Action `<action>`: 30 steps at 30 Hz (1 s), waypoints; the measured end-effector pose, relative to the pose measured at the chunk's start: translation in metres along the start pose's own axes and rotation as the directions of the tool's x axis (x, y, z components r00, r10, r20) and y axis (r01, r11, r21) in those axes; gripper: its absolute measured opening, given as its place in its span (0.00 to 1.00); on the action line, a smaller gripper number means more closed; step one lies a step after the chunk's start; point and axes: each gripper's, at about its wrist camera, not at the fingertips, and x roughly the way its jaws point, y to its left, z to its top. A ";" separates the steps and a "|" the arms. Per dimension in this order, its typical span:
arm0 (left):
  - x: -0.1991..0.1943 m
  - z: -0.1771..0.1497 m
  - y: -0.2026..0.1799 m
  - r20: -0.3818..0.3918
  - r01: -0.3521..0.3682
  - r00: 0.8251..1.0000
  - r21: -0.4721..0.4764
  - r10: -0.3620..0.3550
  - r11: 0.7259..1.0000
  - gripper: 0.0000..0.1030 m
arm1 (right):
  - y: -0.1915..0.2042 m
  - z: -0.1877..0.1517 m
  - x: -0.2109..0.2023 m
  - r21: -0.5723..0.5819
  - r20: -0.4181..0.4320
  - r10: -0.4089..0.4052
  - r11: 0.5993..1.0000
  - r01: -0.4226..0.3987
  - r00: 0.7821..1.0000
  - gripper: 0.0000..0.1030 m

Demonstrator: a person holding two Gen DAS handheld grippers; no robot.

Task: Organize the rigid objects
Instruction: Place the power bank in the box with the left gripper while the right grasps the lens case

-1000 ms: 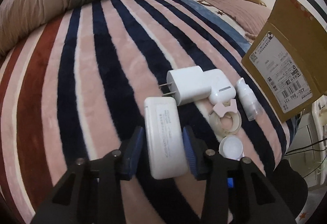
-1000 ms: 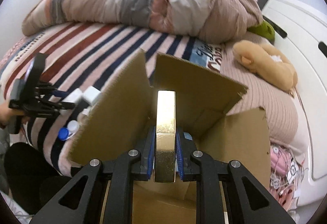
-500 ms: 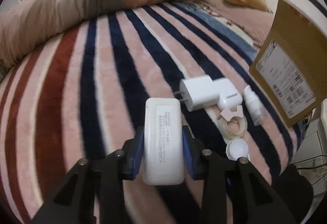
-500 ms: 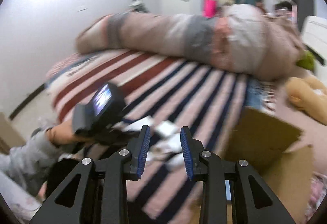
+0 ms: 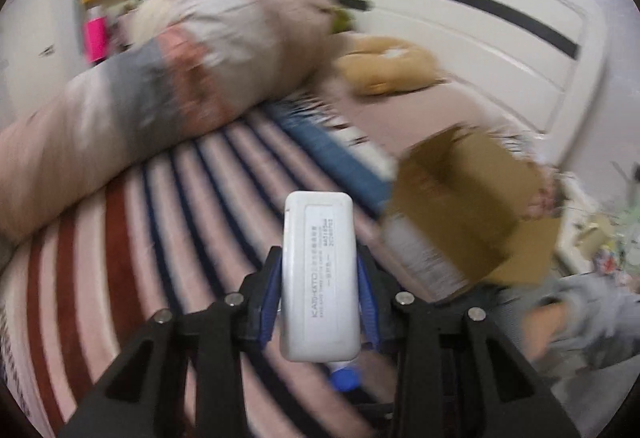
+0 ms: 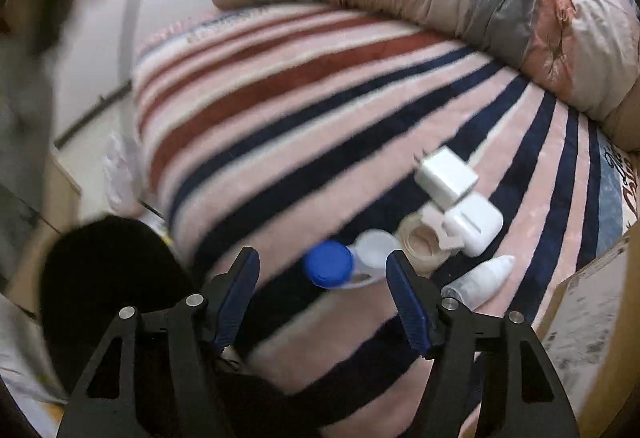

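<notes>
While gripping the white power adapter (image 5: 319, 276) by its long sides, printed label facing up, the left gripper (image 5: 319, 296) is carrying it above the striped blanket (image 5: 168, 222), lifted since a second ago, with the cardboard box (image 5: 468, 214) to its right. The right gripper (image 6: 323, 288), then clamping a gold box, is now hanging wide and empty around a blue-capped bottle (image 6: 338, 266).

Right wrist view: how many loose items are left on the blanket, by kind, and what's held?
White chargers: 2
Tape roll: 1
Blue-and-white lens case: 1
White spray bottle: 1
Total on the blanket: 5
Held in the left tool: 1 white adapter
Right tool: open, holding nothing
</notes>
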 end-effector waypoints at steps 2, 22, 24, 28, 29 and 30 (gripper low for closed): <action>0.009 0.019 -0.022 -0.013 0.061 0.998 0.032 -0.060 0.998 0.31 | -0.006 -0.004 0.008 0.002 -0.001 -0.007 1.000 0.007 1.000 0.61; 0.057 0.055 -0.077 -0.102 0.151 0.985 0.081 -0.142 0.985 0.67 | -0.011 -0.003 0.020 -0.036 0.084 -0.002 0.999 0.005 0.996 0.56; 0.041 0.050 -0.056 -0.063 0.130 0.990 0.045 -0.127 0.991 0.69 | -0.009 -0.001 0.014 -0.035 0.093 -0.004 0.999 0.007 0.996 0.56; 0.015 0.031 -0.010 0.000 0.020 1.000 -0.026 -0.020 0.999 0.73 | -0.005 0.006 -0.010 -0.010 0.131 -0.006 1.000 0.008 0.991 0.56; 0.010 0.023 0.004 0.009 -0.006 1.000 -0.052 0.007 0.999 0.73 | -0.003 0.007 -0.018 -0.006 0.142 -0.006 1.000 0.007 0.990 0.56; 0.007 0.015 0.018 0.016 -0.032 0.999 -0.077 0.034 0.997 0.73 | 0.000 0.010 -0.028 -0.002 0.156 -0.009 1.000 0.010 0.988 0.56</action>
